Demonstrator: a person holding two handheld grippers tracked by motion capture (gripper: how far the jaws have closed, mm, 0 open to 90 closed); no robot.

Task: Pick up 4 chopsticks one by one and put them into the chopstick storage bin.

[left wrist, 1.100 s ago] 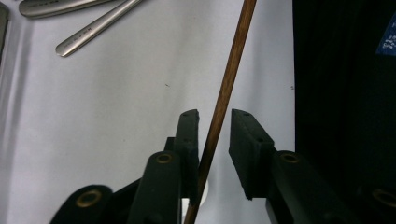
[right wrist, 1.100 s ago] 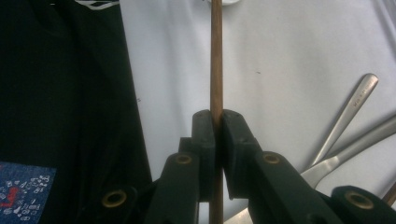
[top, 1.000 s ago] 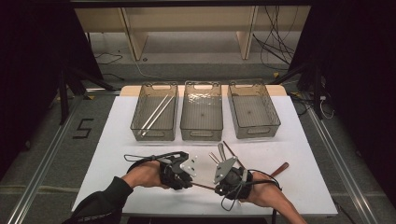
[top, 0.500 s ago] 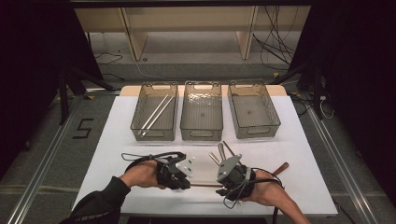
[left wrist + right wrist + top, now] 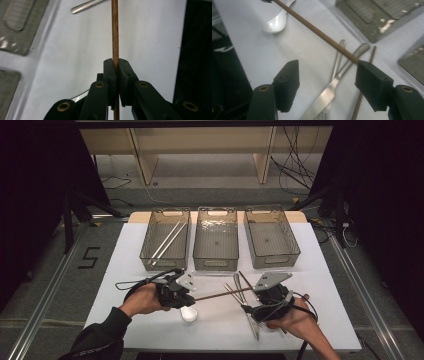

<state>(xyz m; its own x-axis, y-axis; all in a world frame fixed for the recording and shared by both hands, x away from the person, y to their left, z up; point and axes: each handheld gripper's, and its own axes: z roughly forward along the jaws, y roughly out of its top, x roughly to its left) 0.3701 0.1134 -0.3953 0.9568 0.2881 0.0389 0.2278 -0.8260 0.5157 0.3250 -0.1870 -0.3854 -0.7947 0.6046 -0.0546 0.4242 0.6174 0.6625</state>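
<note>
Left gripper (image 5: 116, 75) pinches a thin brown wooden chopstick (image 5: 115, 32); right gripper (image 5: 327, 80) fingers spread.

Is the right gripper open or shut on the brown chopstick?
Open. The right gripper has just been opening; its fingers stand wide apart, and the chopstick only meets the inner edge of one.

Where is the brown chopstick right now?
In the high view the brown chopstick spans the gap between the hands at the table's near side, clamped in the left claw, its far end by the open right claw, above the fork.
</note>
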